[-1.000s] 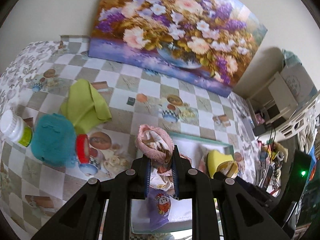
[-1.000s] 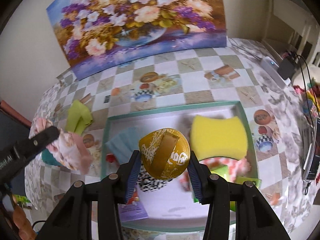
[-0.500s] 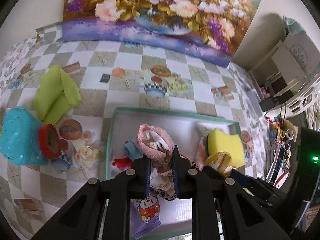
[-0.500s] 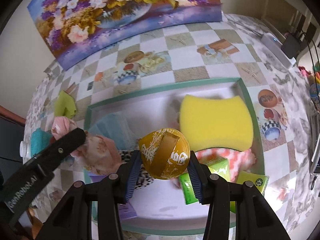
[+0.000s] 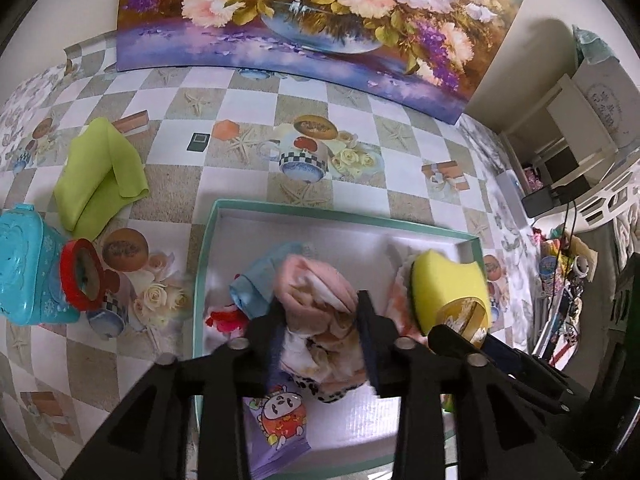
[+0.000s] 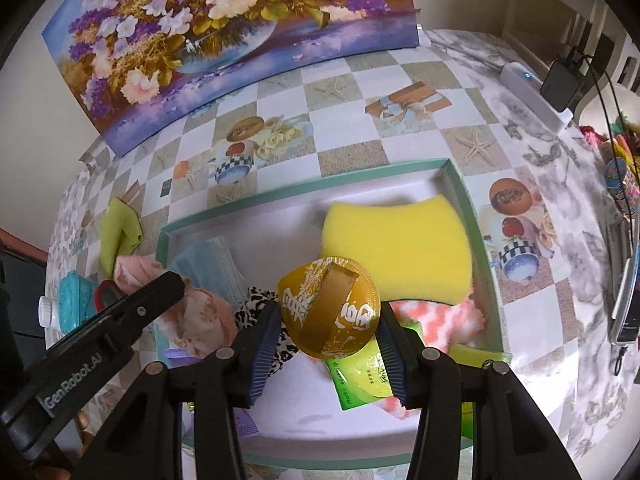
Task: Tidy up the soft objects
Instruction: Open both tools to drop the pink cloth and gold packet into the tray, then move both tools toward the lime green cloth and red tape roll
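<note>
My left gripper (image 5: 322, 334) has spread its jaws around a pink floral cloth bundle (image 5: 316, 304), which hangs loosely between them over the left part of the teal-rimmed white tray (image 5: 320, 216). The bundle and left gripper also show in the right wrist view (image 6: 200, 312). My right gripper (image 6: 326, 334) is shut on a round gold foil pouch (image 6: 328, 312) above the tray (image 6: 304, 190). In the tray lie a yellow sponge (image 6: 396, 248), a blue face mask (image 6: 212, 264), a leopard-print item (image 6: 256, 300), a coral fluffy cloth (image 6: 440, 316) and green packets (image 6: 360, 380).
A lime green cloth (image 5: 98, 172) lies on the checkered tablecloth left of the tray. A teal plastic box (image 5: 24, 268) and a red-rimmed round object (image 5: 80, 274) stand at the far left. A flower painting (image 5: 320, 20) leans at the back. A power strip (image 6: 532, 92) lies at the right edge.
My left gripper moved right over the tray with the pink bundle, then its jaws spread. My right gripper kept the gold pouch and shifted slightly over the tray.
</note>
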`<state>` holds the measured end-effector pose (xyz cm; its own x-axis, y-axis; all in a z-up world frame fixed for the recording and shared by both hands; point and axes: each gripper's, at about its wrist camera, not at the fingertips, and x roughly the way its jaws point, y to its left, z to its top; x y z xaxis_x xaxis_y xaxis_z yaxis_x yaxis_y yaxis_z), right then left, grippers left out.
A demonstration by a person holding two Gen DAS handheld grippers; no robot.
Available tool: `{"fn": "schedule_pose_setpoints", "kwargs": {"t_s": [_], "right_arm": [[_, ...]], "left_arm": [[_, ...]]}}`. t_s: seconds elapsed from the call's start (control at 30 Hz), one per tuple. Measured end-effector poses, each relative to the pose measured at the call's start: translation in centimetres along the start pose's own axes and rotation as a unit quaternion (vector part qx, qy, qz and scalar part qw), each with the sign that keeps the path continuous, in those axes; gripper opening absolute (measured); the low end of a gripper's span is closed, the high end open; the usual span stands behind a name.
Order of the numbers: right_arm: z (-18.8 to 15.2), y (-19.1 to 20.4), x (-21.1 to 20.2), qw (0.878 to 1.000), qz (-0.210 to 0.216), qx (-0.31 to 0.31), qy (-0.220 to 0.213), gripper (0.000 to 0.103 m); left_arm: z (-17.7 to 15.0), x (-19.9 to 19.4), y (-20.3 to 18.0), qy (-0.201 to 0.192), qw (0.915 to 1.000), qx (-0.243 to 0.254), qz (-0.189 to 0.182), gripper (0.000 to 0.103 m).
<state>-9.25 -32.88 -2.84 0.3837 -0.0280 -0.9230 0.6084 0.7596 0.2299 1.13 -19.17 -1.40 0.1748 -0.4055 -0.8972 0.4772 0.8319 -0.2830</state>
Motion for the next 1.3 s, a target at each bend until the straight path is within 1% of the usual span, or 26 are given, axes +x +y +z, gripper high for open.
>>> {"fn": "schedule_pose_setpoints", "kwargs": {"t_s": [0.07,0.2,0.23,0.27,0.3,0.33,0.47,0.53,0.57,0.6,0.63,0.67,0.77,0.83,0.87,0.93,0.97,1.0,1.03,1.3], "right_arm": [[0.0,0.0,-0.4,1.000,0.000,0.001,-0.004,0.058],[0.1,0.0,-1.6,1.000,-0.004,-0.002,-0.020,0.058],[0.1,0.1,-1.9,1.000,-0.004,-0.003,-0.025,0.058],[0.1,0.1,-2.2,1.000,-0.004,-0.003,-0.030,0.058],[0.2,0.2,-2.5,0.999,-0.005,-0.004,-0.033,0.058],[0.2,0.2,-2.8,0.999,-0.006,-0.006,-0.036,0.058],[0.2,0.6,-3.2,0.999,-0.008,-0.012,-0.042,0.058],[0.2,0.8,-3.2,0.999,-0.010,-0.016,-0.043,0.058],[0.2,0.9,-3.1,0.999,-0.011,-0.018,-0.042,0.059],[0.2,1.0,-3.1,0.999,-0.012,-0.020,-0.041,0.065],[0.2,1.1,-3.1,0.999,-0.013,-0.022,-0.041,0.068],[0.1,1.2,-3.1,0.999,-0.015,-0.023,-0.041,0.070],[0.1,1.4,-3.1,0.999,-0.017,-0.028,-0.041,0.070],[0.0,1.5,-3.0,0.999,-0.019,-0.030,-0.040,0.070],[0.0,1.5,-2.9,0.999,-0.020,-0.031,-0.039,0.071],[0.0,1.6,-2.8,0.998,-0.023,-0.033,-0.037,0.079],[0.0,1.6,-2.7,0.998,-0.025,-0.034,-0.037,0.092],[0.0,1.6,-2.7,0.998,-0.028,-0.034,-0.039,0.101],[0.0,1.6,-2.7,0.998,-0.033,-0.036,-0.043,0.102],[0.0,1.6,-2.8,0.998,-0.037,-0.038,-0.044,0.102]], "left_arm": [[0.1,-0.5,-0.1,-0.005,1.0000,0.001,-0.001,0.044],[0.3,-1.6,-0.1,-0.016,0.9999,0.001,0.001,0.046],[0.3,-1.9,0.0,-0.019,0.9998,0.000,0.002,0.048],[0.4,-2.1,0.1,-0.022,0.9997,-0.002,0.005,0.051],[0.4,-2.4,0.3,-0.027,0.9996,-0.004,0.012,0.056],[0.5,-2.6,0.4,-0.030,0.9994,-0.005,0.016,0.058],[0.7,-3.0,1.1,-0.035,0.9987,-0.006,0.037,0.060],[0.7,-3.1,1.4,-0.035,0.9983,-0.008,0.045,0.065],[0.7,-3.0,1.6,-0.035,0.9981,-0.009,0.050,0.067],[0.7,-3.0,1.9,-0.035,0.9977,-0.011,0.057,0.071],[0.7,-3.0,2.0,-0.036,0.9974,-0.011,0.061,0.073],[0.7,-3.1,2.1,-0.037,0.9971,-0.012,0.066,0.073],[0.7,-3.1,2.6,-0.041,0.9960,-0.012,0.078,0.077],[0.7,-3.1,2.8,-0.043,0.9953,-0.012,0.085,0.084],[0.7,-3.1,2.9,-0.044,0.9950,-0.012,0.089,0.084],[0.7,-3.0,3.1,-0.045,0.9941,-0.012,0.098,0.085],[0.7,-3.0,3.2,-0.046,0.9936,-0.012,0.103,0.086],[0.7,-3.0,3.4,-0.046,0.9929,-0.013,0.109,0.088],[0.7,-2.9,3.5,-0.046,0.9927,-0.014,0.111,0.091],[0.6,-2.7,3.9,-0.041,0.9920,-0.015,0.119,0.091]]}}
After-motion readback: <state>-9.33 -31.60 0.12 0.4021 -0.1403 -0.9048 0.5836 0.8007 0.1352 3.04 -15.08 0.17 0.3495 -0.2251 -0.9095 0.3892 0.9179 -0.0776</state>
